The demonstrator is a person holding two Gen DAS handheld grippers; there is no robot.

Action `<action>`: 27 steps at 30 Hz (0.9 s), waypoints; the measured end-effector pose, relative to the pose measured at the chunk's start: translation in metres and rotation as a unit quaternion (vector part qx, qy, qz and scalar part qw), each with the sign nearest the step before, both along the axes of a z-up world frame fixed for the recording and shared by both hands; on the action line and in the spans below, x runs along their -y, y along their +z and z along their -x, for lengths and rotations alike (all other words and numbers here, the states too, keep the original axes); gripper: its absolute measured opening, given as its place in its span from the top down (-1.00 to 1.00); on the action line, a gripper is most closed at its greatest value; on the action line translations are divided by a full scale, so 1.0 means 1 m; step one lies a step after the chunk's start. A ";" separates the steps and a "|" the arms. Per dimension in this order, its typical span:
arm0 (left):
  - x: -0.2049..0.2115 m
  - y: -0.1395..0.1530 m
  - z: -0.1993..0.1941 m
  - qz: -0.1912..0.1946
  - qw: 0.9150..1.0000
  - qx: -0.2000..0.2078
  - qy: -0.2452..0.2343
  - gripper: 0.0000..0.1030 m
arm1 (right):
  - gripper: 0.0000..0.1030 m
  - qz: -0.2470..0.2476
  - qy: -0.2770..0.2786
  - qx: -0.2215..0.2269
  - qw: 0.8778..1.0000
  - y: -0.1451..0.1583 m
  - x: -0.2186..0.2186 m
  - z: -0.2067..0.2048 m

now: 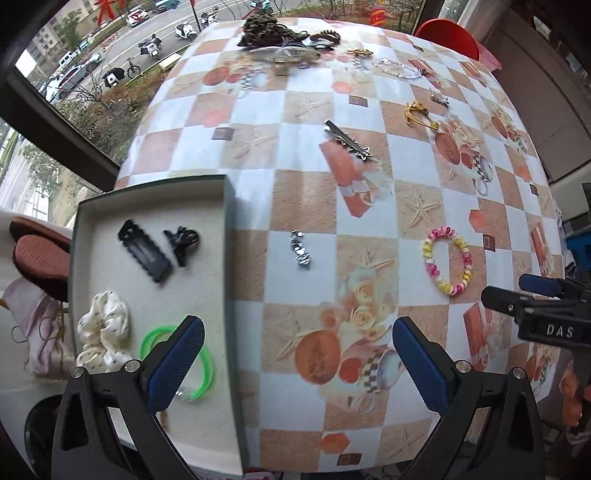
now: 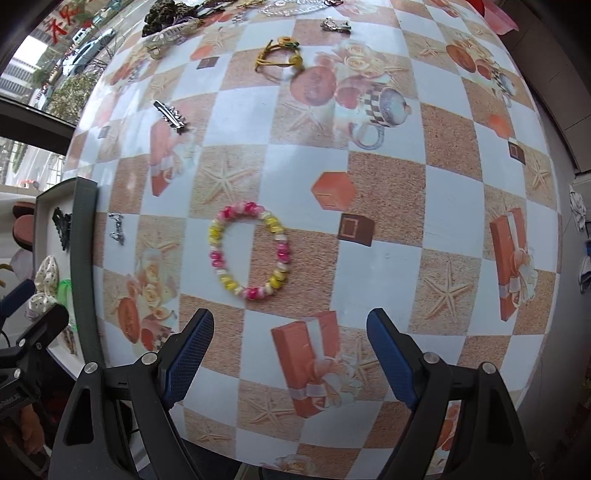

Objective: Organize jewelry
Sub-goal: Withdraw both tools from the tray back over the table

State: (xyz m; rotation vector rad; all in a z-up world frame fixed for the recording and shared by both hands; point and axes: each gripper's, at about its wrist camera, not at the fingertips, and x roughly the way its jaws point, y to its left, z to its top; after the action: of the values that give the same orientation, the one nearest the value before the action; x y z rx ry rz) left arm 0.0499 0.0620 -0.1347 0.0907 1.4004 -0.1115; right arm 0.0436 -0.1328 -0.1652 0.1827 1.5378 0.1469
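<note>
At the far left of the left wrist view, a shallow grey-walled tray with a white lining [image 1: 231, 236] sits on the table covered in a checked orange-and-white printed cloth [image 1: 306, 110]. Inside the tray lie a black scalloped snap clip [image 1: 144, 250] and, just beside it, a small black claw clip [image 1: 183, 242]. Nearer the camera are a white polka-dot fabric scrunchie [image 1: 104, 334] and a bright green plastic ring [image 1: 205, 363], partly hidden behind one blue pad.

The left tool [image 1: 297, 363] hovers over the tray's right wall, its jaws spread wide with nothing between them.

Just right of the tray, on the cloth, lies a small silver metal clip [image 1: 302, 251]. Farther back, a long silver toothed hair clip [image 1: 347, 141] lies at an angle. Along the far edge of the table sits a heap of dark scrunchies and hair ties [image 1: 273, 31]. Right of the long clip are a yellow elastic hair tie [image 1: 419, 113] and a small silver trinket [image 1: 439, 98].

A pink, yellow and white beaded bracelet [image 2: 249, 251] lies flat on the table, well apart from the tray, directly ahead of the right tool [image 2: 290, 360]. That tool is also wide open and empty, held near the bracelet without touching it. In the left wrist view it enters from the right edge, beside the bracelet.
</note>
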 end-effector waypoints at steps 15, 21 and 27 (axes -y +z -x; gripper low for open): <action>0.037 -0.061 -0.041 -0.032 0.999 -0.016 0.003 -1.00 | -0.60 0.033 0.048 0.019 0.998 -0.024 -0.003 -0.017; 0.035 -0.078 -0.054 -0.042 0.999 -0.020 0.022 -1.00 | -0.34 0.056 0.078 0.026 0.995 -0.040 -0.027 -0.025; 0.031 -0.089 -0.063 -0.026 0.998 -0.025 0.042 -1.00 | -0.33 0.077 0.099 0.045 0.991 -0.044 -0.041 -0.025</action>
State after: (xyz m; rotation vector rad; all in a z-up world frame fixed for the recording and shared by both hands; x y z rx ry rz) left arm 0.1134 0.0313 -0.2233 0.0713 1.4544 -0.0077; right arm 0.0681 -0.0914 -0.2092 -0.0977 1.4675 0.1895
